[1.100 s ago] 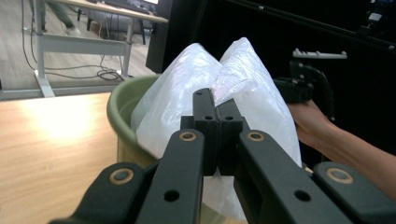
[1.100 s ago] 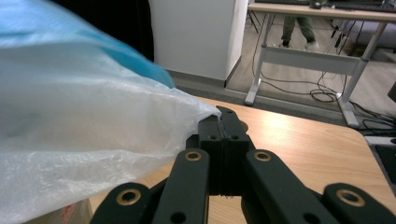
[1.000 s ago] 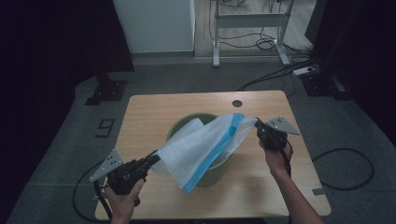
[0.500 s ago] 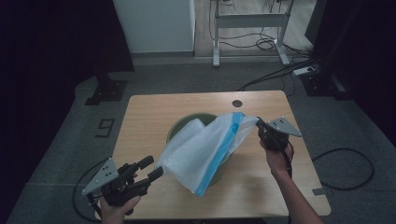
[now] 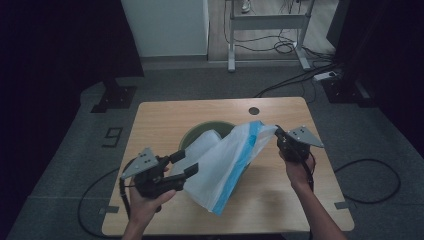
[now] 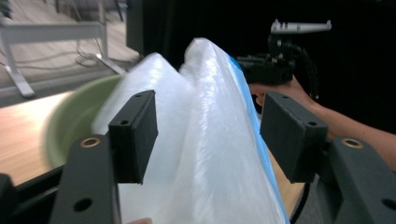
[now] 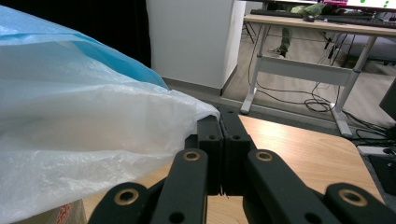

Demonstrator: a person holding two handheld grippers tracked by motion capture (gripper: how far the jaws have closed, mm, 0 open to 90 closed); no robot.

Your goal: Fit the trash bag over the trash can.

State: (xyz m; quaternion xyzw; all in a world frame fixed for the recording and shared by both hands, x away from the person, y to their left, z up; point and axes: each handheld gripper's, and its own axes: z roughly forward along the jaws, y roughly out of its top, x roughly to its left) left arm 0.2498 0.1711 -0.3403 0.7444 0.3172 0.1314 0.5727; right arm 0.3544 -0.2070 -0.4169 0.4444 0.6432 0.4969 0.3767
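A white plastic bag (image 5: 225,160) with a blue stripe hangs stretched over the middle of the wooden table (image 5: 165,117). It partly covers a green bin (image 5: 197,134). My right gripper (image 5: 279,137) is shut on the bag's upper right corner and holds it up; in the right gripper view the jaws (image 7: 222,135) meet on the bag's edge (image 7: 84,126). My left gripper (image 5: 184,163) is open at the bag's lower left side. In the left gripper view the bag (image 6: 205,107) lies between and beyond the spread jaws, the bin's rim (image 6: 70,121) is at the left, and the right gripper (image 6: 266,65) is beyond.
A round cable hole (image 5: 254,110) sits near the table's far edge. Behind the table stand a metal desk frame (image 5: 265,22) and floor cables (image 5: 300,75). A floor marker "9" (image 5: 113,135) lies to the left. A cardboard edge (image 7: 65,214) peeks out below the bag.
The left gripper let go of the bag's lower edge, dropped towards the table's near left corner, then came back up to the bag, open. The bag sags lower. The right gripper stayed put.
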